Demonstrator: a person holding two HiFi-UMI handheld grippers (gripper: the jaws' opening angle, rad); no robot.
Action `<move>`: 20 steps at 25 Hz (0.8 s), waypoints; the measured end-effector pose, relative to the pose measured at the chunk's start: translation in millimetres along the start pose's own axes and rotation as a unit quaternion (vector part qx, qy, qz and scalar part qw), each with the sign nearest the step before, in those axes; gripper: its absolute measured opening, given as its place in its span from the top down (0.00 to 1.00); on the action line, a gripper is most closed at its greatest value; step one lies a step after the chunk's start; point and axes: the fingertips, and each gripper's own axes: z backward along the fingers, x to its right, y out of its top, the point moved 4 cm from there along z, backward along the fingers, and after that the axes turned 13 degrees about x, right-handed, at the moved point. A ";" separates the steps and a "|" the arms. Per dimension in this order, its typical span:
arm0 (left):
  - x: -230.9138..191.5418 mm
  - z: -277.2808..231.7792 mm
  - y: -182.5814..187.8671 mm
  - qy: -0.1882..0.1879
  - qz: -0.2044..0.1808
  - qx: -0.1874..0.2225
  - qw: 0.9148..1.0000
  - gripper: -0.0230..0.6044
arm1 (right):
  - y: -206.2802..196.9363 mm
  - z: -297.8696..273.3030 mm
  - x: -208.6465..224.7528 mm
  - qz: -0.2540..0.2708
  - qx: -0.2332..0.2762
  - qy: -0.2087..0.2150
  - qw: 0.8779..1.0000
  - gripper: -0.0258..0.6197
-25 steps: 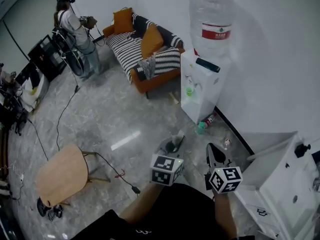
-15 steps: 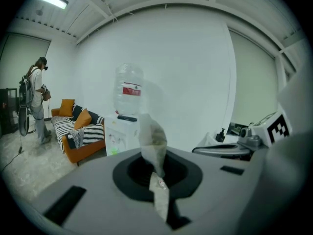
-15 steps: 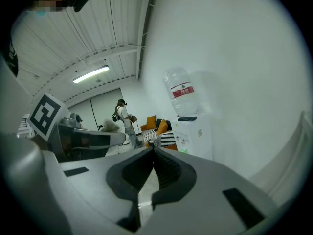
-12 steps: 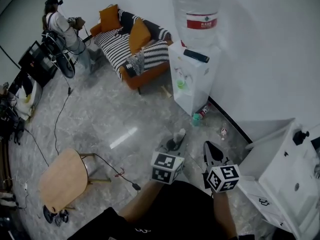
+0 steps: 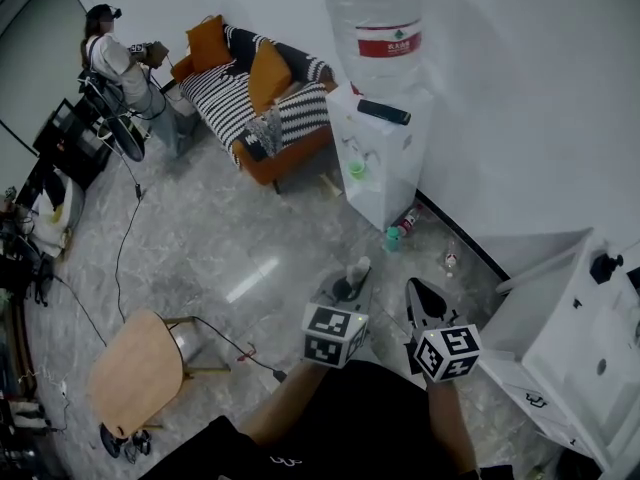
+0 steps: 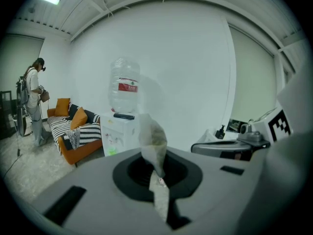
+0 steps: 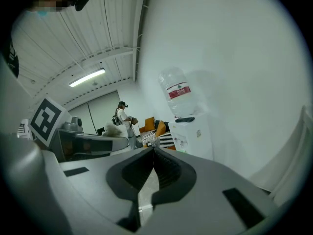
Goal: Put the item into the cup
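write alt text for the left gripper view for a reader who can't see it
The left gripper is shut on a small pale sachet that sticks up from its jaws. Beyond it stand a white water dispenser with a bottle on top, an orange sofa, and a person at far left.

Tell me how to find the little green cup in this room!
Look for the tall white water dispenser with the big clear bottle on top, standing against the wall next to the orange sofa. The green cup sits in the little nook on its front. It is the only bright green thing on the dispenser; the dark flat object lies on its top instead.
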 end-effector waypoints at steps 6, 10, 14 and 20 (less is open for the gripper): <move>-16.6 -10.6 3.0 0.006 -0.004 -0.014 1.000 0.94 | -1.2 -24.2 6.2 -0.020 -0.001 -0.001 1.000 0.94; -37.5 -7.2 3.4 0.020 -0.012 -0.030 0.999 0.94 | -10.4 -47.3 -1.8 -0.040 -0.006 0.012 0.999 0.94; -58.8 -11.4 2.7 0.034 -0.016 -0.043 0.998 0.94 | -15.2 -72.5 -1.7 -0.056 -0.009 0.019 0.998 0.95; -86.8 -23.7 3.4 0.037 -0.013 -0.053 0.998 0.94 | -20.2 -105.1 -3.5 -0.069 -0.012 0.022 0.997 0.94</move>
